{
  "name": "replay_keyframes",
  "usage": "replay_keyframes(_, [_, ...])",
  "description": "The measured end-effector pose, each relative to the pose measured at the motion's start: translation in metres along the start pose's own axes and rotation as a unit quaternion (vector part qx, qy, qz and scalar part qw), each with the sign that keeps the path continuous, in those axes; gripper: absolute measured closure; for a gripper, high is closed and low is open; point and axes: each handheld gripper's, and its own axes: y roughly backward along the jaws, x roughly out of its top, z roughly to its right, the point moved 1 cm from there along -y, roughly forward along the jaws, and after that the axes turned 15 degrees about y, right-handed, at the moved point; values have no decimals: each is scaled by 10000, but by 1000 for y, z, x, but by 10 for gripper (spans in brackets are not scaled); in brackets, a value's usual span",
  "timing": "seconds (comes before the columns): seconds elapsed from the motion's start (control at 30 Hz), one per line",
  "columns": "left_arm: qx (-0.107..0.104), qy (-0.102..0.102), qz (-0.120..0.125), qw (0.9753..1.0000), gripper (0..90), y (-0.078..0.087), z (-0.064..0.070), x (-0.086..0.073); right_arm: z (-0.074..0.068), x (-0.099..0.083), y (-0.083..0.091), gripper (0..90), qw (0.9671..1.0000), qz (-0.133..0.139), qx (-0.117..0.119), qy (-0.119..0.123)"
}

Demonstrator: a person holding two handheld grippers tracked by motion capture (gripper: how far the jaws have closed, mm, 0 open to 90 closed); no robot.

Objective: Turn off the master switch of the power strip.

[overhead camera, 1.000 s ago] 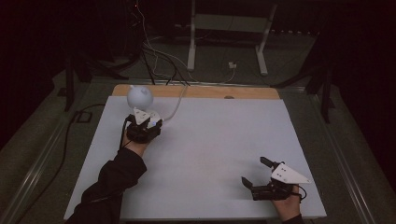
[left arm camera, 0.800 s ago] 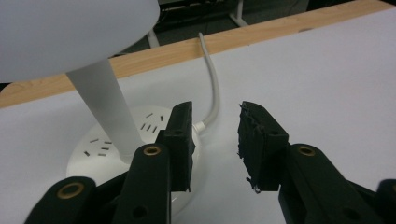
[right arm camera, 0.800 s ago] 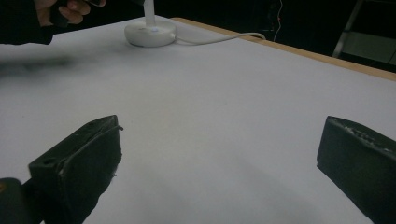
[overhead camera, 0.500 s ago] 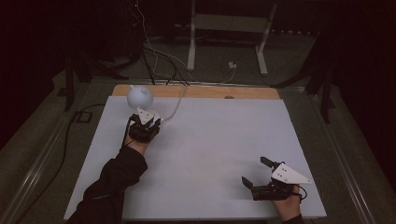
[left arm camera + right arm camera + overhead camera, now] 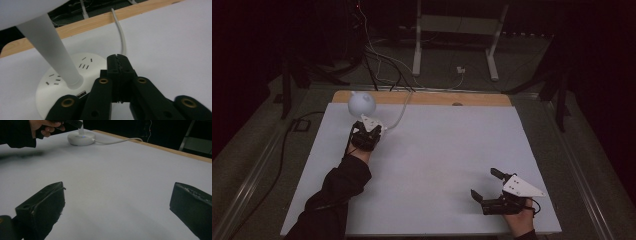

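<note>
A white desk lamp stands at the far left of the white table top (image 5: 437, 150), with a globe head (image 5: 362, 102), a slanted stem (image 5: 50, 45) and a round base (image 5: 60, 82). Its white cable (image 5: 121, 35) runs off over the far edge. My left gripper (image 5: 363, 127) is right at the lamp. Its jaws are shut with nothing between them, and the left gripper (image 5: 119, 58) has its tips over the base's right rim by the cable. Near the front right my right gripper (image 5: 486, 183) rests open on bare table. The right gripper (image 5: 118, 192) faces the lamp base (image 5: 81, 138).
A wooden strip (image 5: 482, 98) borders the table's far edge. Beyond it, cables (image 5: 382, 60) and a white stand's legs (image 5: 417, 50) lie on the dark floor. A black cable (image 5: 282, 150) trails along the table's left side.
My left gripper has edged slightly forward and to the right, closer to the lamp base. The right gripper has stayed where it was.
</note>
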Motion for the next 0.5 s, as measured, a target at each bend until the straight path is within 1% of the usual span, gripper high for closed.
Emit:
replay_keyframes(0.1, [43,-75,-1,10000,900,-3,0,0,0,0,0,1,10000,2,-2,-7])
replay_keyframes(0.33, [128,-37,74,9999,900,-7,-4,0,0,0,0,1,10000,-20,33,-2])
replay_keyframes(0.43, [123,-31,-2,9999,900,-11,-6,0,0,0,0,1,10000,-17,33,-15])
replay_keyframes(0.5, [147,-26,-2,9999,900,-14,-7,-1,0,0,0,1,10000,-24,33,-6])
